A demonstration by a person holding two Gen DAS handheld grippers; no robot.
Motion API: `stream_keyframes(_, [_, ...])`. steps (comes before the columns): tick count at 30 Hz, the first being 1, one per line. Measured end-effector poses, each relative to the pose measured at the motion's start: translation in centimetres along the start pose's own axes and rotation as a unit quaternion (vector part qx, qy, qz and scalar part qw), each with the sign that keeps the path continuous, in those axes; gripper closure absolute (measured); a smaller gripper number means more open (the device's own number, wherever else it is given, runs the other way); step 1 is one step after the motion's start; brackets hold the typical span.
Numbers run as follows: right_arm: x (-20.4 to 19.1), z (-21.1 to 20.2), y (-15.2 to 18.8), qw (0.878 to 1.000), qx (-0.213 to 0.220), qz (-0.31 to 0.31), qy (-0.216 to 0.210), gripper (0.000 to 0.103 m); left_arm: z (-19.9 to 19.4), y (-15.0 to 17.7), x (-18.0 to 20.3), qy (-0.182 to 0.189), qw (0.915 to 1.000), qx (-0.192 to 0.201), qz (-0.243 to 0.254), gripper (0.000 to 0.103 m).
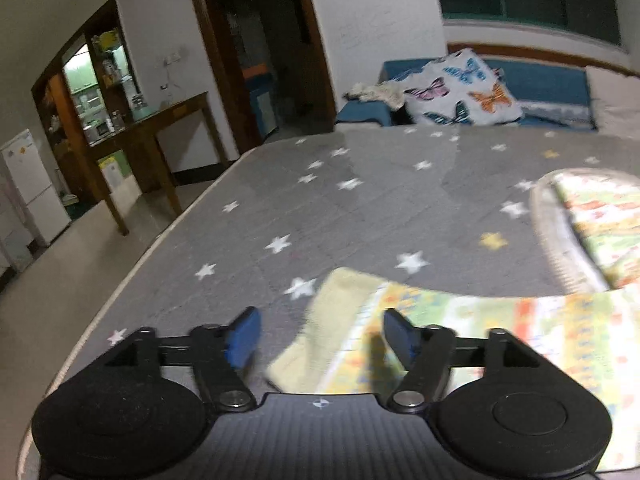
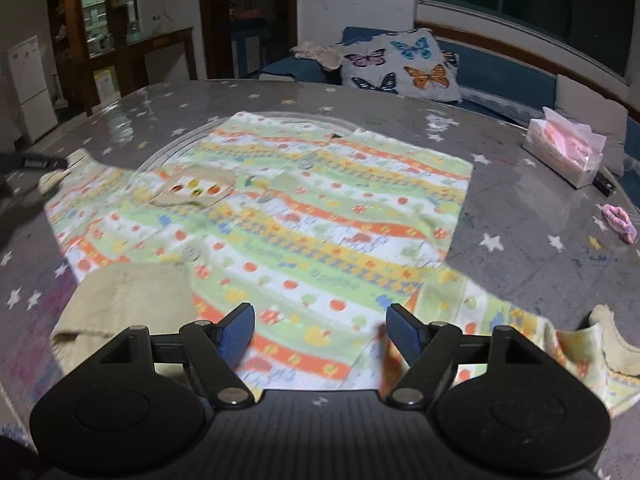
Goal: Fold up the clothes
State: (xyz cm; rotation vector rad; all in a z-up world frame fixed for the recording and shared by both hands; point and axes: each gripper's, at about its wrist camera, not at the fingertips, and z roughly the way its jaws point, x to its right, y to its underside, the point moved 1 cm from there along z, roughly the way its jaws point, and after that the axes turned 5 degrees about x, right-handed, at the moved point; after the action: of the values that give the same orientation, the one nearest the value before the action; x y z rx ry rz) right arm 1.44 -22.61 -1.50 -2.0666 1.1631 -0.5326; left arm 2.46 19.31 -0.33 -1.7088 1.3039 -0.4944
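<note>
A child's patterned garment (image 2: 304, 216) with green, orange and yellow stripes lies spread flat on the grey star-print table (image 2: 520, 208). Its sleeve with a pale yellow cuff (image 1: 340, 320) reaches under my left gripper (image 1: 320, 336), which is open and empty just above the cuff. My right gripper (image 2: 320, 332) is open and empty, hovering over the garment's near hem. Another pale yellow cuff (image 2: 124, 300) lies left of it and a sleeve end (image 2: 600, 344) to its right. The left gripper's tip (image 2: 36, 162) shows at the far left edge of the right wrist view.
A pink tissue box (image 2: 564, 148) and a pink scrunchie (image 2: 620, 220) lie on the table's right side. A butterfly cushion (image 2: 400, 66) sits on the blue sofa behind. The table's left edge (image 1: 168, 232) drops to the floor; a wooden desk (image 1: 160, 128) and white fridge (image 1: 32, 188) stand beyond.
</note>
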Motion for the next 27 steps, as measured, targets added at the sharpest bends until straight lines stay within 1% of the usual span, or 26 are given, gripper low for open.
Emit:
stream_keyframes(2, [-0.4,-0.3,0.5,1.0,-0.002,-0.007,-0.004,0.029,-1.3,-0.4,1.2,0.024,0.9996,0.012,0.004,0.024])
stream_keyframes(5, [-0.9,-0.8,1.4,1.0,0.003,-0.022,0.002,0.029,-3.1,-0.8,3.9,0.064,0.9973,0.027,0.021,0.017])
stream_keyframes(7, [-0.6,-1.3,1.9,1.0,0.005,-0.011,-0.004,0.028,-4.0,-1.0,5.9,0.095,0.9943,0.034,0.033,0.016])
stream_keyframes(9, [0.0,-1.8,2.4,1.0,0.005,0.008,-0.01,0.028,-4.6,-1.0,8.0,0.128,0.9902,0.036,0.041,0.011])
stream_keyframes(11, [0.7,-2.4,2.5,1.0,0.012,0.018,-0.003,0.028,-4.9,-1.1,10.1,0.153,0.9865,0.035,0.048,0.011])
stream_keyframes(16, [4.7,-4.1,2.6,0.995,0.039,0.082,0.029,0.028,-5.4,-1.3,15.2,0.205,0.9761,0.035,0.064,0.011])
stream_keyframes(19, [7.1,-4.3,3.1,0.991,0.042,0.107,0.062,0.028,-6.2,-1.0,18.2,0.233,0.9681,0.04,0.082,0.011])
stream_keyframes(21, [8.6,-4.2,3.8,0.988,0.036,0.121,0.084,0.028,-6.9,-0.7,20.0,0.251,0.9623,0.045,0.096,0.011])
stream_keyframes(24, [10.7,-4.6,5.4,0.981,0.033,0.149,0.116,0.028,-7.5,-0.2,21.8,0.268,0.9556,0.047,0.114,0.011])
stream_keyframes(27, [12.4,-5.7,6.3,0.974,0.035,0.173,0.143,0.028,-7.8,0.4,22.7,0.275,0.9519,0.043,0.127,0.009])
